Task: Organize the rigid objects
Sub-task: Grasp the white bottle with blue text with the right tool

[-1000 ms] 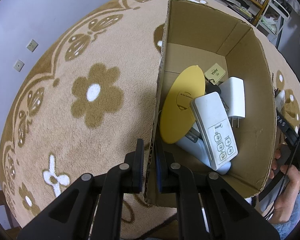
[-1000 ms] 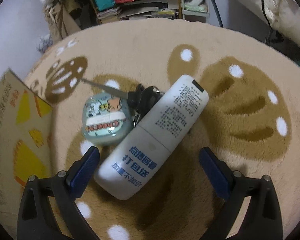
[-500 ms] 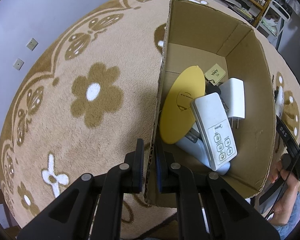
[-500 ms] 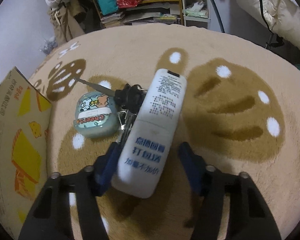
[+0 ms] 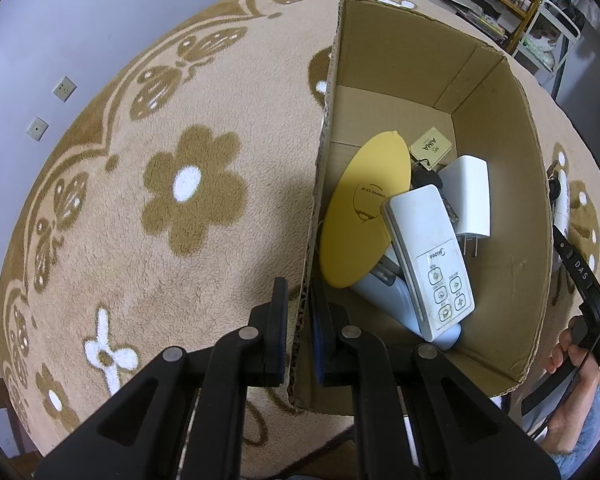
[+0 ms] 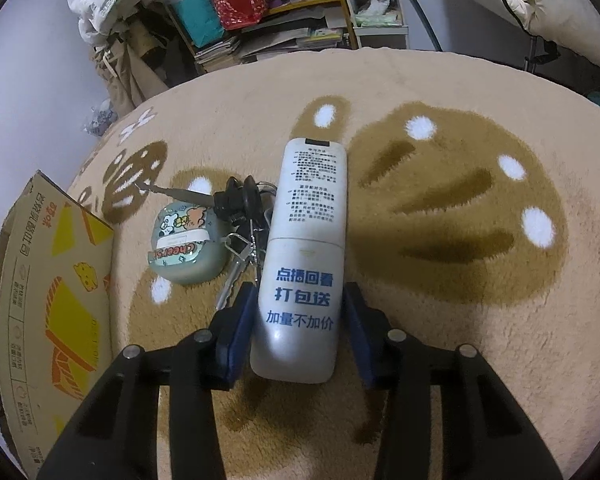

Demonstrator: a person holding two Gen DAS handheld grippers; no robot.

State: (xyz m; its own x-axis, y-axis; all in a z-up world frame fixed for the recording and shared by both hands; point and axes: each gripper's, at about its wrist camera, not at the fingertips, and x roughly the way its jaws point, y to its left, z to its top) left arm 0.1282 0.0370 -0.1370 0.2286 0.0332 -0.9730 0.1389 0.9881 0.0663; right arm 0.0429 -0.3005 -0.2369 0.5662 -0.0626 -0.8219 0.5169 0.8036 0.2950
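**Right jaws closing on the remote; left pinning the box wall**

Right gripper point(image 6: 298, 322): jaws narrowed around the near end of the white remote point(image 6: 305, 256), blue pads just beside its two long edges. Left pad looks touching; on the right a thin gap may remain, cannot tell for certain. Remote lies face down on the rug point(image 6: 439, 208), printed label up, long axis running straight away from the gripper.

Left gripper point(image 5: 298, 334): jaws pressed together on the near wall of the cardboard box point(image 5: 399, 92), one finger outside, one inside. Box stands open on the rug.

Outward from the remote: a bunch of keys point(image 6: 242, 216) lies against its left edge, and a green round case point(image 6: 186, 242) sits just beyond the keys. The box's printed outer wall is at far left of the right view.

Inside the box: yellow oval lid point(image 5: 365, 212), another remote with buttons point(image 5: 429, 258), white plug adapter point(image 5: 469, 200), small tan tag point(image 5: 431, 147).

Judgement on the step: finish the squeeze evenly on both long edges before lifting; the casing is smooth and the hold is at one end, so the far end will want to droop. Lift straight up to shed the keys rather than drag them. Keep the left grip firm so the box does not slide when the remote goes in
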